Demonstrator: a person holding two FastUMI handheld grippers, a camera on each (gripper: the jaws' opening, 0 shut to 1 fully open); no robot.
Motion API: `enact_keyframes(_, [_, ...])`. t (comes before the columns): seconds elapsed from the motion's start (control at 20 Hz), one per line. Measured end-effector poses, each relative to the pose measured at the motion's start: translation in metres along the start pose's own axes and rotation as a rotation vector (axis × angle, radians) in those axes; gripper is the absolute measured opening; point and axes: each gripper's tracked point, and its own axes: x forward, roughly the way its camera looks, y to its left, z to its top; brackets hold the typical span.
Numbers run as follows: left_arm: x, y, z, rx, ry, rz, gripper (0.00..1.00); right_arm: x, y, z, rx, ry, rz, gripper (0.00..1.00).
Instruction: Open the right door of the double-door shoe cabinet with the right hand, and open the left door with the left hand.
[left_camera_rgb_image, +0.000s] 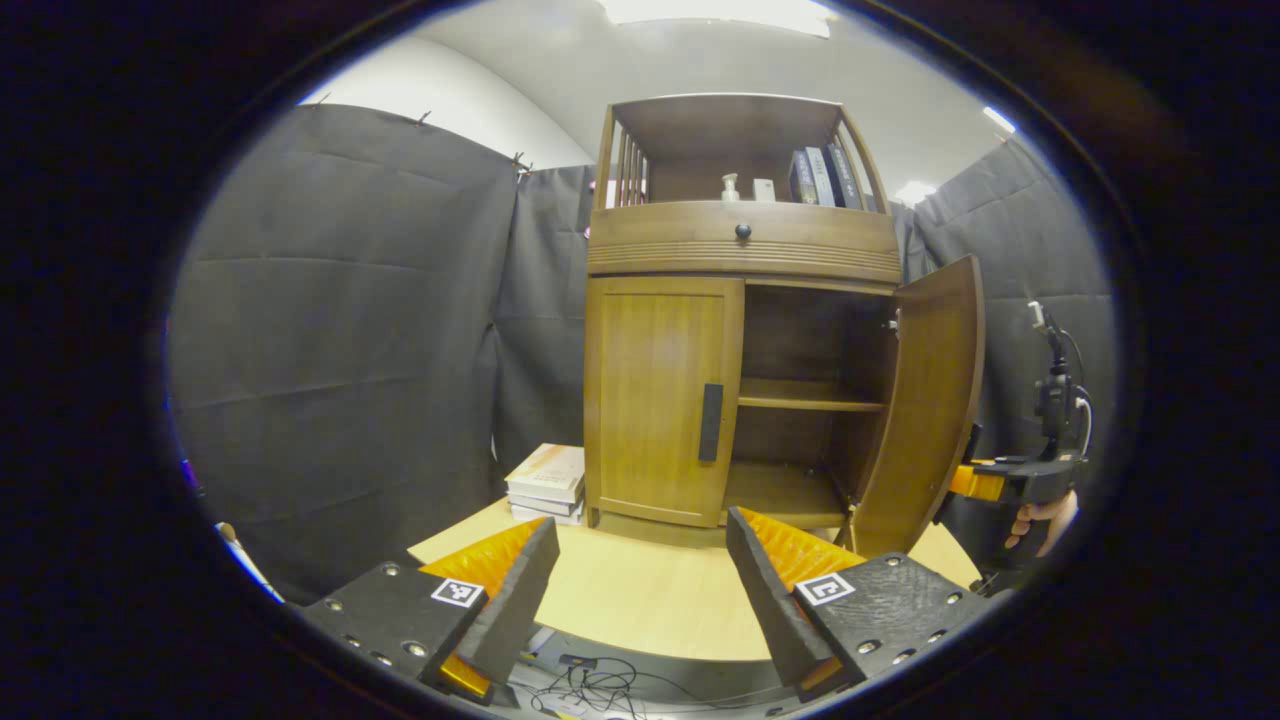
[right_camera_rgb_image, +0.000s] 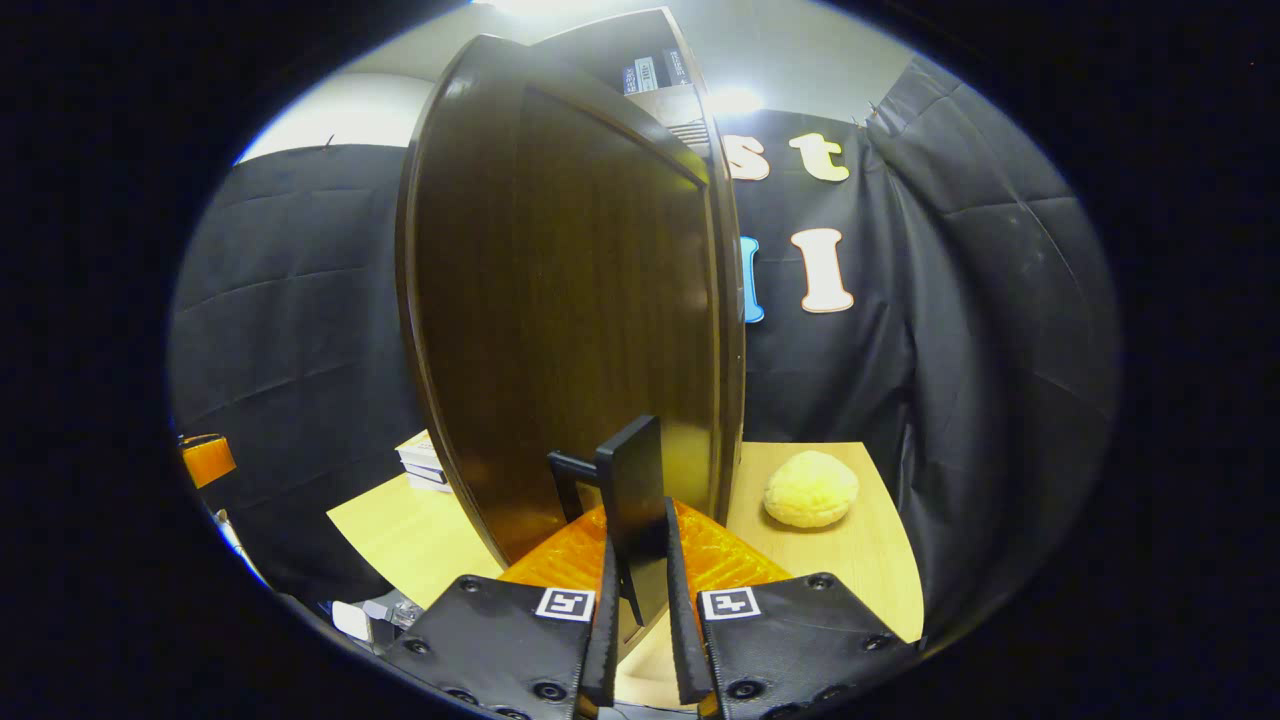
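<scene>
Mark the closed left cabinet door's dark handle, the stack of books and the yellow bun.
Dark vertical door handle (left_camera_rgb_image: 710, 422), left gripper view, mid-bar.
Stack of books (left_camera_rgb_image: 547, 483), left gripper view, top cover.
Round yellow bun (right_camera_rgb_image: 811, 488), right gripper view, centre.

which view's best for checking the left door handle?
Left gripper view: the left door faces the camera, shut, its handle plainly visible and untouched. In the right gripper view the open right door blocks that side.

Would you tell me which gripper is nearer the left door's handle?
Left. The left gripper hovers open facing that handle; the right gripper clamps the right door's handle.
</scene>
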Motion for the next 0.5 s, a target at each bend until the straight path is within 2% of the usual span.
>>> enact_keyframes(0.1, [0.021, -0.017, -0.006, -0.004, -0.001, -0.014, 0.97, -0.003, -0.013, 0.002, -0.013, -0.013, -0.02, 0.23])
enact_keyframes(0.15, [0.026, -0.016, -0.004, -0.006, -0.005, -0.025, 0.97, -0.005, -0.02, 0.005, -0.012, -0.02, -0.031, 0.16])
enact_keyframes(0.2, [0.03, -0.012, -0.005, -0.004, -0.009, -0.037, 0.97, -0.004, -0.025, 0.005, -0.008, -0.023, -0.043, 0.23])
enact_keyframes(0.5, [0.081, -0.026, -0.006, 0.023, -0.006, -0.127, 0.97, -0.013, -0.054, 0.002, 0.014, -0.023, -0.123, 0.23])
